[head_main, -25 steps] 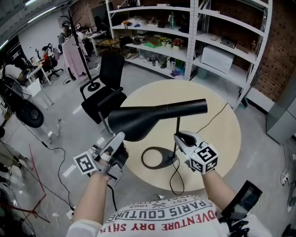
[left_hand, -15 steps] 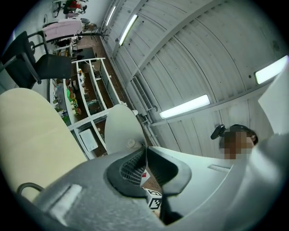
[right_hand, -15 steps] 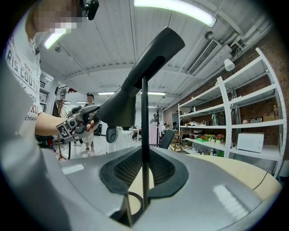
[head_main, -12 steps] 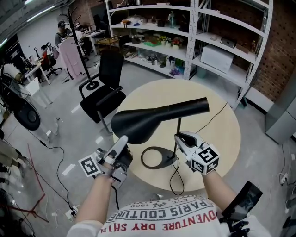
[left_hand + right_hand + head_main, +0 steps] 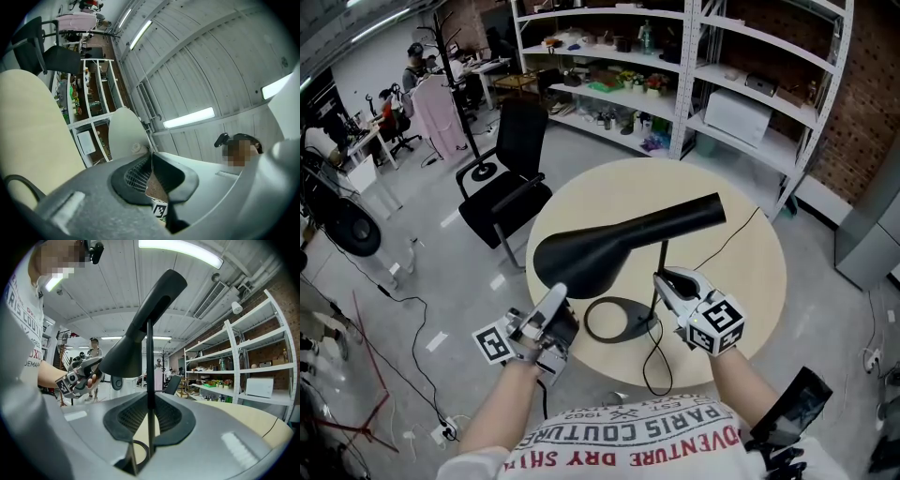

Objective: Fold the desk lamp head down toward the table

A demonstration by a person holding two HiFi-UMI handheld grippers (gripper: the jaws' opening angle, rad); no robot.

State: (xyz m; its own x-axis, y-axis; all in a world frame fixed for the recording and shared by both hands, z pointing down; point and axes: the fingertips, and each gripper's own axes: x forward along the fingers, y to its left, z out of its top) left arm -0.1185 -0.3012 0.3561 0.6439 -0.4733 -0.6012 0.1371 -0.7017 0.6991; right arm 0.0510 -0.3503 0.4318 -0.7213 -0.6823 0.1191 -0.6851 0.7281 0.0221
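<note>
Left tongs (image 5: 558, 292) have drawn lamp head (image 5: 619, 239) lower (right tongs (image 5: 660, 278) clamp the stem (image 5: 661, 255)).

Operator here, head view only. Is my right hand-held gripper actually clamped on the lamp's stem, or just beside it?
Observer: Clamped. In the right gripper view, the right hand-held gripper has both pads pressed on the thin black stem, which stands upright between them.
Operator: And the other one?
Observer: The left gripper view shows the left hand-held gripper nearly shut, apparently pinching the rim of the lamp head. The lamp head's white inside shows just past the tips.
</note>
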